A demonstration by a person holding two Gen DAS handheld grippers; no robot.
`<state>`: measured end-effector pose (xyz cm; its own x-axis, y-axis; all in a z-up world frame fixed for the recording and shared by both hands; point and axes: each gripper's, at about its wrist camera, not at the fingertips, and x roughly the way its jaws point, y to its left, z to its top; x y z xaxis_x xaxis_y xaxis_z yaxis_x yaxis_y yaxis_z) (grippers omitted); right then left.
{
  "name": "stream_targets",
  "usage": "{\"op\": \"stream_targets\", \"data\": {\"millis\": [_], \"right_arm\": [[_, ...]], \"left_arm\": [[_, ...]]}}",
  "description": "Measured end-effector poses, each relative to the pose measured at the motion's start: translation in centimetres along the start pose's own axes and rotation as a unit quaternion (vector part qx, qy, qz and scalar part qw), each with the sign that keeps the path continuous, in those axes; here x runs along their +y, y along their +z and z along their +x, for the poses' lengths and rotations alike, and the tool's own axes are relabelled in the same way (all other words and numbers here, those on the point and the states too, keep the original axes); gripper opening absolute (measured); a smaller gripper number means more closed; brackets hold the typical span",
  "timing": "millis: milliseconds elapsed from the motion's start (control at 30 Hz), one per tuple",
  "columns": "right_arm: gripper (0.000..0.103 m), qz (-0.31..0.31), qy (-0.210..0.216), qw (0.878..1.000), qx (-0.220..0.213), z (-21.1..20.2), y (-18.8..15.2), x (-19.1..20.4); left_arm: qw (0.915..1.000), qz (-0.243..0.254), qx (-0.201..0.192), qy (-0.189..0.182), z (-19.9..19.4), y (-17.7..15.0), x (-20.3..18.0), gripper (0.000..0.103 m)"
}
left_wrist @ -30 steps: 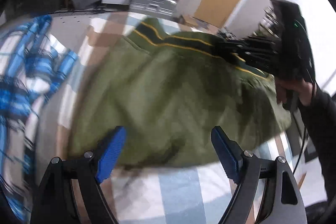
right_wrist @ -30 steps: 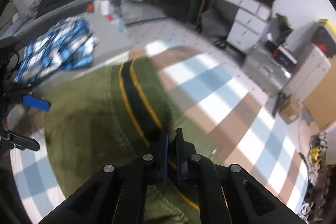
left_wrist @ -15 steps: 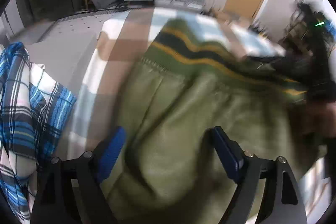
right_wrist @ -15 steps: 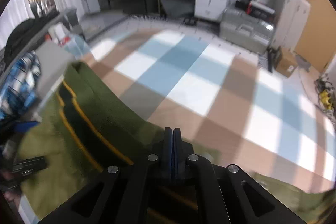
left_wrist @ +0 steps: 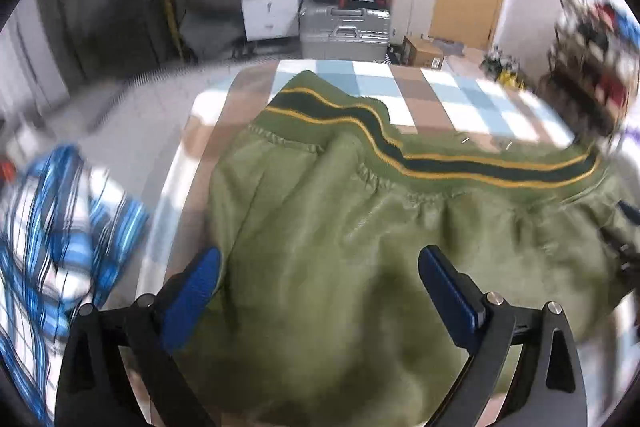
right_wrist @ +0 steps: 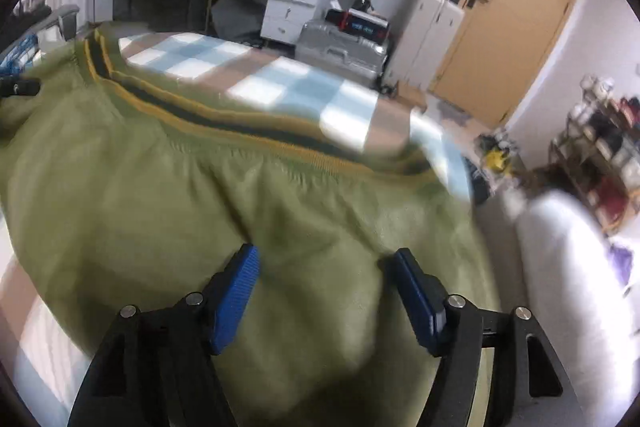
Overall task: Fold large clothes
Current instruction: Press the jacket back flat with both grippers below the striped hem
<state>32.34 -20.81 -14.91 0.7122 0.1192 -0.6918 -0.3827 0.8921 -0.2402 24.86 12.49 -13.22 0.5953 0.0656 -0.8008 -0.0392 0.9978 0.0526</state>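
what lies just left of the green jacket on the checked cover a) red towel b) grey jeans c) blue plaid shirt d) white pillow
c: in the left wrist view a blue plaid shirt lies bunched beside the green jacket on the checked cover.

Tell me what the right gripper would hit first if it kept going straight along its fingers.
Most likely the green jacket. The right gripper, jaws opening with nothing pinched between them, points down at the jacket's plain body, short of the striped hem. Motion blur leaves the depth unclear.

One green jacket [left_wrist: 360, 247]; one plaid shirt [left_wrist: 48, 219] — one suitcase [left_wrist: 344, 31].
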Motion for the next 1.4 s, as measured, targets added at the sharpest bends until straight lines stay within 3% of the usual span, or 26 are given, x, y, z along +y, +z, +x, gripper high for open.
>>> {"op": "stream_targets", "data": {"millis": [33, 100, 233, 300, 333, 367, 433, 533, 567, 633, 667, 733, 800, 900, 967, 1033, 1067, 1233, 1333, 1400], "right_arm": [[0.068, 0.043, 0.027, 0.999, -0.003, 0.4, -0.7, -1.3], [0.068, 0.081, 0.041, 0.996, -0.001, 0.5, -0.7, -2.1], [0.071, 0.057, -0.020, 0.998, 0.006, -0.5, 0.5, -0.5], [0.074, 0.069, -0.048, 0.996, -0.017, -2.4, 1.5, 0.5], [0.074, 0.086, -0.032, 0.995, -0.043, -3.6, 2.1, 1.0], [0.080, 0.101, -0.001, 0.992, -0.071, -5.0, 2.5, 1.7], [0.095, 0.114, 0.039, 0.987, -0.104, -6.8, 3.2, 3.8], [0.097, 0.081, 0.066, 0.988, -0.109, -6.4, 3.9, 8.7], [0.095, 0.071, 0.062, 0.991, -0.095, -5.2, 4.2, 9.8], [0.087, 0.097, 0.082, 0.991, -0.045, -1.9, 3.7, 10.2], [0.077, 0.112, 0.077, 0.991, -0.005, 0.4, 2.9, 9.8], [0.075, 0.090, 0.075, 0.993, -0.022, 0.6, 2.2, 9.9], [0.075, 0.070, 0.060, 0.996, -0.012, 0.2, 1.7, 10.5], [0.072, 0.096, 0.048, 0.994, 0.003, -0.2, 2.4, 10.3], [0.070, 0.123, 0.060, 0.990, -0.026, -2.0, 2.9, 10.8], [0.070, 0.130, 0.081, 0.985, -0.078, -4.3, 3.5, 11.7], [0.070, 0.126, 0.084, 0.985, -0.082, -4.5, 3.7, 12.4], [0.070, 0.144, 0.119, 0.982, 0.010, 1.4, 4.3, 15.4], [0.069, 0.134, 0.105, 0.985, 0.006, 1.7, 4.6, 15.6], [0.055, 0.136, 0.110, 0.985, 0.015, 0.6, 4.7, 14.9]], "left_arm": [[0.9997, 0.008, 0.005, 0.023, 1.1, -0.3, -0.1, 0.096], [0.9979, -0.004, -0.001, 0.065, 2.4, -0.8, 1.1, 0.097], [0.9927, -0.049, -0.007, 0.110, 0.7, -1.2, 5.1, 0.097], [0.9877, -0.061, -0.041, 0.138, -2.6, -1.4, 6.6, 0.096], [0.9857, -0.071, -0.067, 0.137, -4.7, -1.5, 7.2, 0.096], [0.9862, -0.078, -0.087, 0.117, -6.5, -1.7, 7.3, 0.096], [0.9913, -0.076, -0.101, 0.036, -9.2, -2.0, 7.0, 0.097], [0.9937, -0.027, -0.084, -0.070, -9.2, -1.9, 4.3, 0.097], [0.9945, -0.002, -0.062, -0.084, -7.8, -2.0, 3.3, 0.097], [0.9964, 0.014, -0.029, -0.078, -4.7, -2.6, 2.5, 0.097], [0.9967, 0.014, -0.001, -0.080, -2.7, -3.1, 2.7, 0.097], [0.9949, -0.005, -0.004, -0.101, -1.8, -3.8, 3.8, 0.098], [0.9937, -0.010, -0.022, -0.110, -2.6, -4.2, 4.5, 0.098], [0.9916, -0.014, -0.043, -0.121, -3.4, -4.5, 5.2, 0.099], [0.9894, -0.025, -0.044, -0.136, -3.6, -4.4, 5.9, 0.099], [0.9897, -0.022, -0.044, -0.134, -2.9, -4.0, 5.6, 0.099], [0.9904, -0.018, -0.044, -0.130, -3.0, -4.0, 5.5, 0.099], [0.9911, -0.013, -0.041, -0.126, -0.7, -3.4, 3.5, 0.099], [0.9916, -0.010, -0.040, -0.123, -0.1, -3.1, 2.8, 0.099], [0.9913, -0.011, -0.041, -0.124, -0.1, -3.2, 2.8, 0.099]]}}
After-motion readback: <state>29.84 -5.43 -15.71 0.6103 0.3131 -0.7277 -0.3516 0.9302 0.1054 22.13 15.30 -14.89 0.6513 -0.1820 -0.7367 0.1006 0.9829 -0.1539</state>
